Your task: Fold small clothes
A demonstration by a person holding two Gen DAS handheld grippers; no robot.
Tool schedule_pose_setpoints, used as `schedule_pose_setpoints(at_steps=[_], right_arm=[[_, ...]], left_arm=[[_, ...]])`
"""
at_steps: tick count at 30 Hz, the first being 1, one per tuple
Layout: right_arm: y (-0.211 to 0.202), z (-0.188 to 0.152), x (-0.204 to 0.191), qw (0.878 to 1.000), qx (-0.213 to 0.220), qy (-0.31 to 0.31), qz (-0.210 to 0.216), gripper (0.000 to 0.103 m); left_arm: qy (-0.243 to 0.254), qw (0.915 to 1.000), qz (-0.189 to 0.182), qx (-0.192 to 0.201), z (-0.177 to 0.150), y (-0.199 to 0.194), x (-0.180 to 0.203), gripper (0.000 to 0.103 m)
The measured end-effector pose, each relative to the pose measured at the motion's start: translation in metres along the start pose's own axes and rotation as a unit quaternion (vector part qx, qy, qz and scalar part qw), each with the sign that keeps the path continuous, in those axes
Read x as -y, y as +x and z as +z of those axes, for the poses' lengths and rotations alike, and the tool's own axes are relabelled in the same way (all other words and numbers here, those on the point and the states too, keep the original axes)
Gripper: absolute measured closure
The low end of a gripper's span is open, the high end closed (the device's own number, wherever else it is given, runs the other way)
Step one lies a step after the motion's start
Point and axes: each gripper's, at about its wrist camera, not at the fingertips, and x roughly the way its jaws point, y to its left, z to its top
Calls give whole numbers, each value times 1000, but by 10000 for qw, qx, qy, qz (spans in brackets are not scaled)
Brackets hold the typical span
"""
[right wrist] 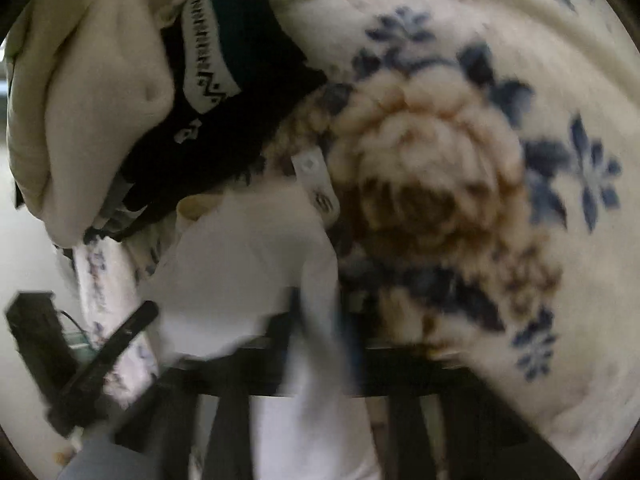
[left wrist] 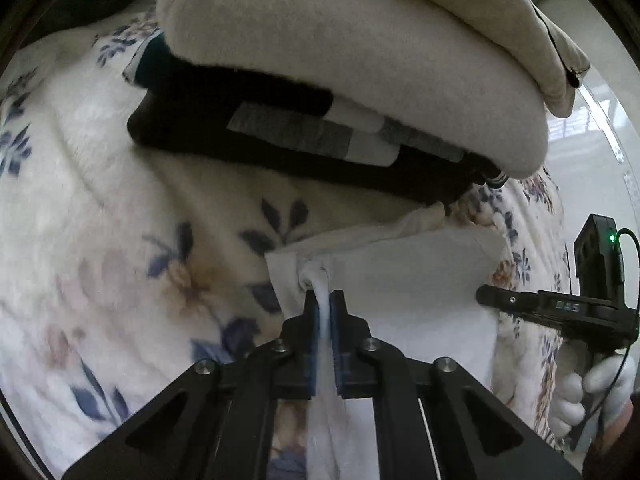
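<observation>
A small white garment [left wrist: 404, 280] lies on a floral fleece blanket [left wrist: 120, 220]. My left gripper [left wrist: 324, 300] is shut on a bunched fold at its left edge. The right gripper [left wrist: 484, 294] shows at the garment's right edge in the left wrist view. In the blurred right wrist view the white garment [right wrist: 248, 264] runs down between my right gripper's [right wrist: 320, 320] fingers, which are shut on it. A white snap tab [right wrist: 316, 184] sticks out at the garment's far edge. The left gripper [right wrist: 148, 312] shows at the lower left there.
A stack of folded clothes lies just beyond the garment: a cream fleece [left wrist: 340, 40] on top of a black patterned knit [left wrist: 280, 136]. It also shows in the right wrist view [right wrist: 92, 92]. The blanket's right edge drops to a pale floor [left wrist: 592, 184].
</observation>
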Motion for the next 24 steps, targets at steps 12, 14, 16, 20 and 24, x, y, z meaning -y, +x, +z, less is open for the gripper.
schedule_pose_setpoints(at_steps=[12, 14, 16, 20, 24], right_arm=[[2, -1, 5, 9991, -274, 301, 132, 70], [-14, -10, 10, 9983, -315, 335, 353, 47], [-30, -21, 15, 9980, -313, 274, 480, 43], [-29, -21, 23, 9973, -400, 151, 597, 36], [4, 4, 15, 9966, -478, -132, 652, 36]], left_arm=[[-525, 9965, -600, -254, 26, -3, -27, 89], [-569, 9945, -866, -156, 11, -20, -26, 53], [-620, 9933, -970, -65, -2, -32, -26, 36], [-609, 9914, -1143, -183, -8, -17, -28, 36], [-509, 9921, -1082, -382, 5, 25, -24, 36]])
